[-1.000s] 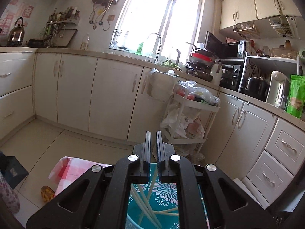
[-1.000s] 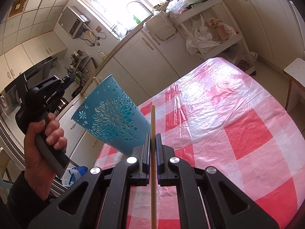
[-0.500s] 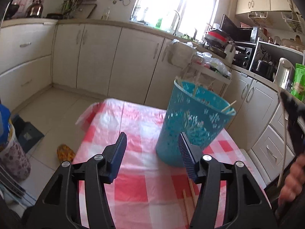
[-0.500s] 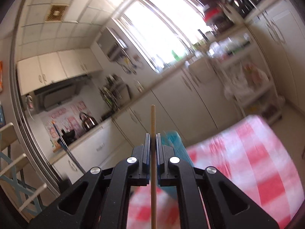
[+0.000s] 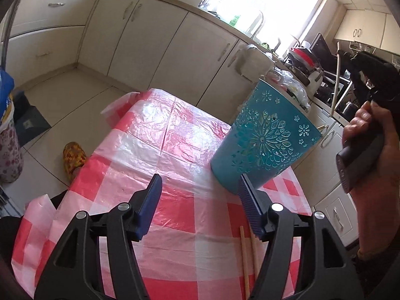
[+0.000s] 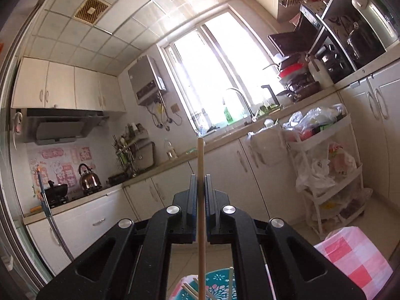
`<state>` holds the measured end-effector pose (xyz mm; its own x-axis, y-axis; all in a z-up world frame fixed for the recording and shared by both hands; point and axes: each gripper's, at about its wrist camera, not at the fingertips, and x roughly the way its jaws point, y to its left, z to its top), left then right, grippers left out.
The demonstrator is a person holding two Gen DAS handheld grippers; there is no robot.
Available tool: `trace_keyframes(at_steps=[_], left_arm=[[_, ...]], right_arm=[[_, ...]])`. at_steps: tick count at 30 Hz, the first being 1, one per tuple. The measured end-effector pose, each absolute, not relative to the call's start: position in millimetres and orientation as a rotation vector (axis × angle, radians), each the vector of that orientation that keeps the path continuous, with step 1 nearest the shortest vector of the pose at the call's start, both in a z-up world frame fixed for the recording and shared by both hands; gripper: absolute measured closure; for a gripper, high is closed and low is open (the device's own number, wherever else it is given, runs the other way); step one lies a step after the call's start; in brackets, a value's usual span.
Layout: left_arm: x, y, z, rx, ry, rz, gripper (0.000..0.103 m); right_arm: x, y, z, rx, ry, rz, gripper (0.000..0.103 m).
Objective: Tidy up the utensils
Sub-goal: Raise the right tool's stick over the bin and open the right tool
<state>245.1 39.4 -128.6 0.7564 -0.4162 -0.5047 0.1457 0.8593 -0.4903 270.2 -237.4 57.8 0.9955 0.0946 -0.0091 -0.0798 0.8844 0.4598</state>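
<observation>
A teal cut-out utensil cup stands on the red-and-white checked tablecloth. My left gripper is open and empty, just in front of the cup, its right finger close to the cup's base. Two wooden chopsticks lie on the cloth near that finger. My right gripper is shut on a wooden chopstick, held upright above the cup, which has several chopsticks in it. It also shows in the left wrist view, held in a hand at the right.
Cream kitchen cabinets line the walls. A white trolley with bags stands beyond the table. A yellow slipper lies on the floor left of the table. The table's far edge is close behind the cup.
My left gripper opened, let go of the cup on the table and drew back. My right gripper rose with the chopstick to above the cup and tilted up.
</observation>
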Motion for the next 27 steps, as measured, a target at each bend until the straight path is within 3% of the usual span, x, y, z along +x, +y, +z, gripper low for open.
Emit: trace_keyframes(at_steps=[14, 18, 24, 27], left_arm=[[251.8, 38.0, -130.8, -0.458, 0.666, -0.327, 0.04], [253.6, 40.3, -133.1, -0.476, 0.676, -0.328, 0.04], [253.9, 40.3, -133.5, -0.469, 0.682, -0.304, 0.04], [253.0, 40.6, -133.2, -0.464, 0.684, -0.274, 0.039]], right_arm=[[279.7, -225.2, 22.8, 0.403, 0.15, 0.086, 0.097], [267.7, -221.5, 13.6, 0.381, 0.198, 0.118, 0.078], [242.8, -229.3, 3.9, 0.38, 0.257, 0.133, 0.074], [216.5, -231.1, 3.3, 0.384, 0.265, 0.139, 0.066]])
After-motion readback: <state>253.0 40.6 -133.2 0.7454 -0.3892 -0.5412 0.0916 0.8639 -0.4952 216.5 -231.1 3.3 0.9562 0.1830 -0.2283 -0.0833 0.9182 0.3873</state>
